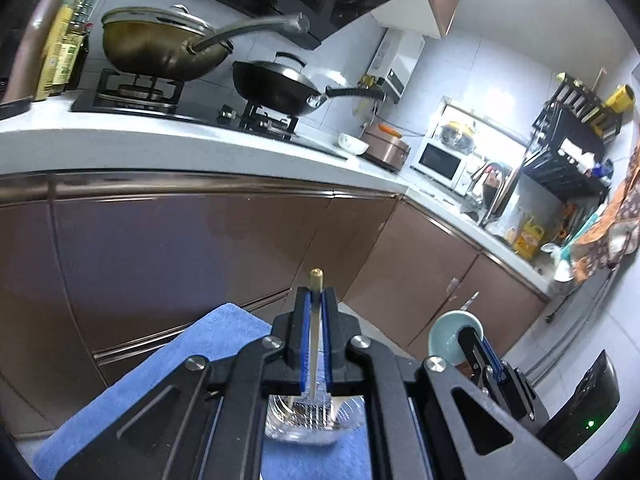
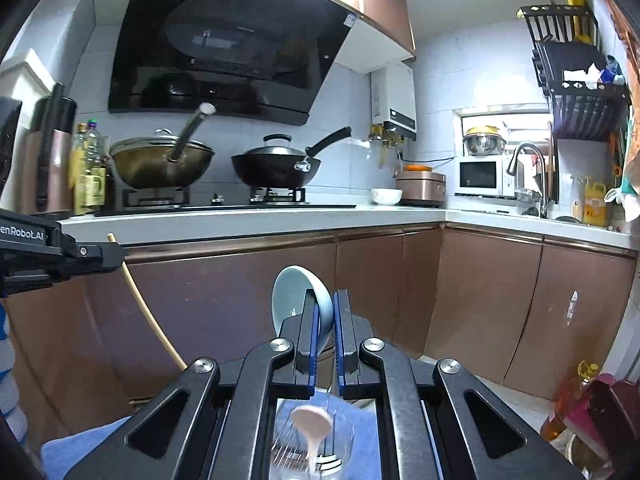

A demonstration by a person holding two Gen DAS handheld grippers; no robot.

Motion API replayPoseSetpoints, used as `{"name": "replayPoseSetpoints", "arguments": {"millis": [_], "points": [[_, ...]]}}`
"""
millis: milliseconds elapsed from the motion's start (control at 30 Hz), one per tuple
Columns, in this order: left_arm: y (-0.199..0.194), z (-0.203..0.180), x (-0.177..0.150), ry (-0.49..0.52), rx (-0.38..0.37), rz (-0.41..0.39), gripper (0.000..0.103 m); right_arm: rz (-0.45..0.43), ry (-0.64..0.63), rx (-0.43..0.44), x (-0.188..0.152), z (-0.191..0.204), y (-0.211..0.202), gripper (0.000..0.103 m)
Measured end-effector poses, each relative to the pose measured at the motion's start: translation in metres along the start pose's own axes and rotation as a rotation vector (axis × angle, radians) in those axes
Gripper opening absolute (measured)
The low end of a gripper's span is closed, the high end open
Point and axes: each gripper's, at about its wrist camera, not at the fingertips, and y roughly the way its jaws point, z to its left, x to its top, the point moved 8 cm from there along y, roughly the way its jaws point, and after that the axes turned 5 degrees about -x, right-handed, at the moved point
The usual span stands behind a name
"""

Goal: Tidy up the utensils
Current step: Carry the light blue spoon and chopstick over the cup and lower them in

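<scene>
Utensils are being dropped into a clear glass (image 1: 316, 420) on a blue towel (image 1: 224, 344). Left tool (image 1: 317, 304) is clenched on a thin metal handle w/ brass tip (image 1: 317, 276), tines already down in the glass. Right tool (image 2: 325, 312) grasps a pale blue ceramic spoon (image 2: 296, 300), held above the glass. Next: spoon to be lowered bowl-up into the glass beside the fork, then both let go w/o tipping it.
</scene>
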Motion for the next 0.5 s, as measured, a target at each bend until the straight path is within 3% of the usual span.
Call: {"name": "replayPoseSetpoints", "arguments": {"millis": [300, 500], "points": [[0.078, 0.010, -0.048, 0.042, 0.044, 0.065, 0.005, 0.013, -0.040, -0.058, -0.054, -0.006, 0.046, 0.007], [0.105, 0.017, -0.080, 0.055, 0.073, 0.090, 0.005, 0.030, -0.086, -0.081, -0.083, -0.004, 0.053, 0.007]]}}
